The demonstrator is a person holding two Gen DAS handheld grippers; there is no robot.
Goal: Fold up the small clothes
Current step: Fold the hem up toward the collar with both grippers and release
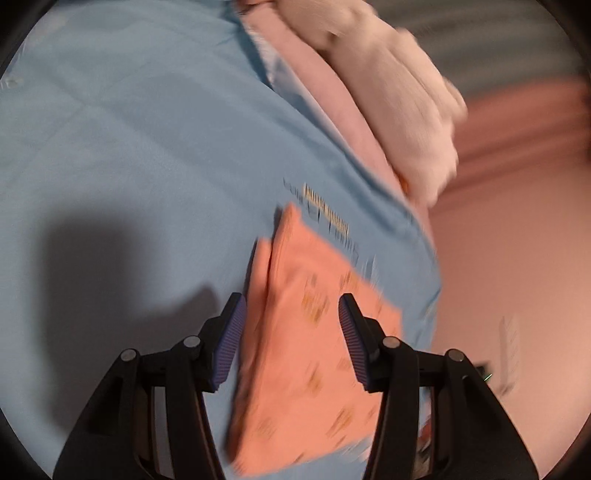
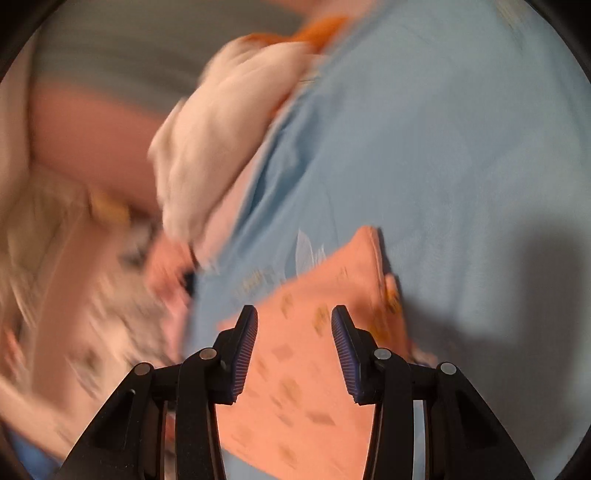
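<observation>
Blue cloth [image 1: 129, 147]: largest item, spread flat, fills the left and centre of the left wrist view and the right and centre of the right wrist view [image 2: 424, 147]. It carries printed lettering with a yellow bar [image 1: 325, 210] and, in the right wrist view, a pale leaf-shaped logo [image 2: 310, 254]. All of the writing is motion-blurred and cannot be read.

White pile [image 1: 399, 99]: bunched garments, upper right of the left wrist view, upper centre of the right wrist view [image 2: 221, 147]. It lies at the blue cloth's edge over a pale pink layer [image 1: 332, 96]. An orange scrap [image 2: 317, 29] shows at the top of the right wrist view.

Orange garment [image 1: 306, 362]: small, folded, salmon-orange with small yellowish motifs too blurred to make out. It lies on the blue cloth near that cloth's edge. In the left wrist view its long axis runs from bottom centre to a corner just above centre. In the right wrist view [image 2: 306, 387] it sits at lower centre, and a corner points to the upper right.

Left gripper [image 1: 291, 332]: fingers partly open. The garment shows between them, and the pads are clear of it as far as the blur allows.

Right gripper [image 2: 294, 343]: fingers partly open, garment below and between them, no grip seen.

Patterned fabric [image 2: 92, 314], lower left of the right wrist view, too smeared to identify.
</observation>
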